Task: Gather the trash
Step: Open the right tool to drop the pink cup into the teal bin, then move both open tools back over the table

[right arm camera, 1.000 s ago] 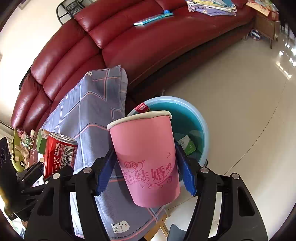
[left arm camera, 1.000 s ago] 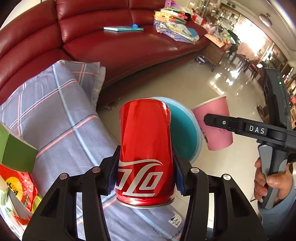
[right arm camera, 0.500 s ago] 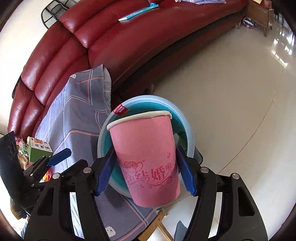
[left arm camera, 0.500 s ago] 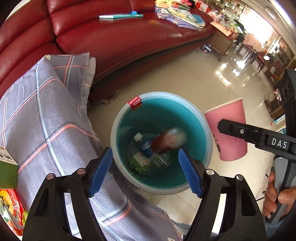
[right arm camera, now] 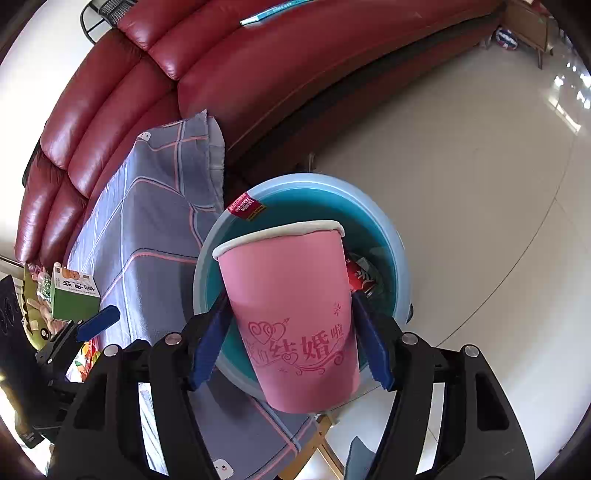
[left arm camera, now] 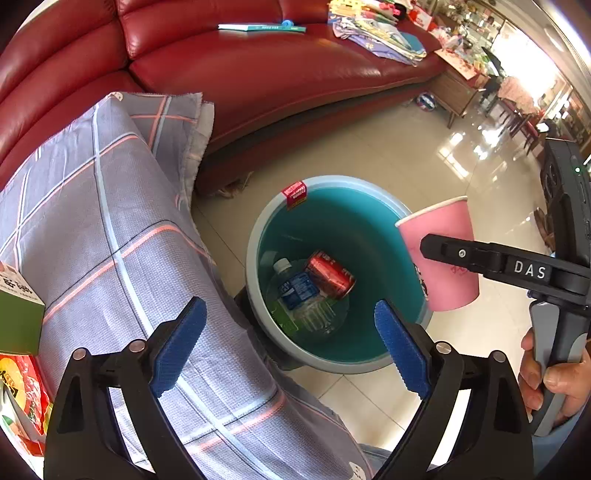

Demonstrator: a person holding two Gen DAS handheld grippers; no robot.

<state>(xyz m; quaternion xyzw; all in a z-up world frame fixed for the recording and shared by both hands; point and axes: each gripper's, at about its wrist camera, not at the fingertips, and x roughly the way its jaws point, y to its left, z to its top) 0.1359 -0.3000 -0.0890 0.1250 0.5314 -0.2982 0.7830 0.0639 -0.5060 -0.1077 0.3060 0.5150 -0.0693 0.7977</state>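
Red can [left arm camera: 330, 274]: on its side in the teal bin [left arm camera: 255, 236], below and ahead of left gripper [left arm camera: 290, 345], against a clear bottle [left arm camera: 299, 295].
Left gripper: jaws opening, nothing between them.
Pink cup [right arm camera: 291, 314]: upright, clamped in right gripper [right arm camera: 290, 341] above the bin rim.
Writing: "结婚啦" on cup; "DAS" on right gripper.

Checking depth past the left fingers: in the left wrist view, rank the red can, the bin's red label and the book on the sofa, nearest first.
1. Red can, inside the bin, just beyond the fingers.
2. Red label, on the bin's far rim.
3. Book, atop the sofa seat.
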